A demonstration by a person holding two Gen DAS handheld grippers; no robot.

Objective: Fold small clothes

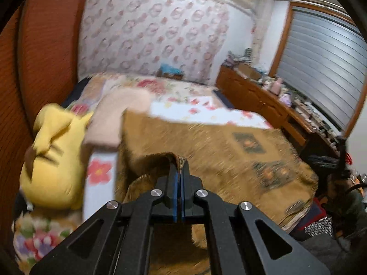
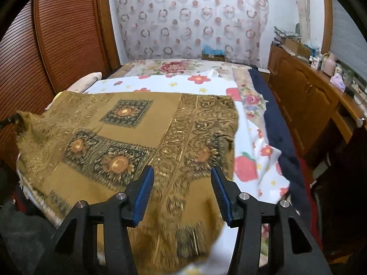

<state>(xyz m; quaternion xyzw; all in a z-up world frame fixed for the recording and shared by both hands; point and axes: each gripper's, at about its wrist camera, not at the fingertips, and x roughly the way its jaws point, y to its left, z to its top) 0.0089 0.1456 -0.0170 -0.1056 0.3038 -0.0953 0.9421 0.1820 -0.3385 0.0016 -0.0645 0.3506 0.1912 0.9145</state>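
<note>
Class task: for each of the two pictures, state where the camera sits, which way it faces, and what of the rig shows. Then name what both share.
Left wrist: behind the left gripper, facing down the bed; its jaws pinch the brown cloth.
Right wrist: behind the right gripper, jaws open over that cloth.
Shared: cloth, floral sheet, curtain.

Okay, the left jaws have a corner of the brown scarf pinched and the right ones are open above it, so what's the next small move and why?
Probably carry the pinched corner across with the left gripper and lay it down. The right gripper is open above the scarf, holding nothing, and the cloth otherwise lies spread on the bed; only that lifted corner is left to finish the fold.
</note>
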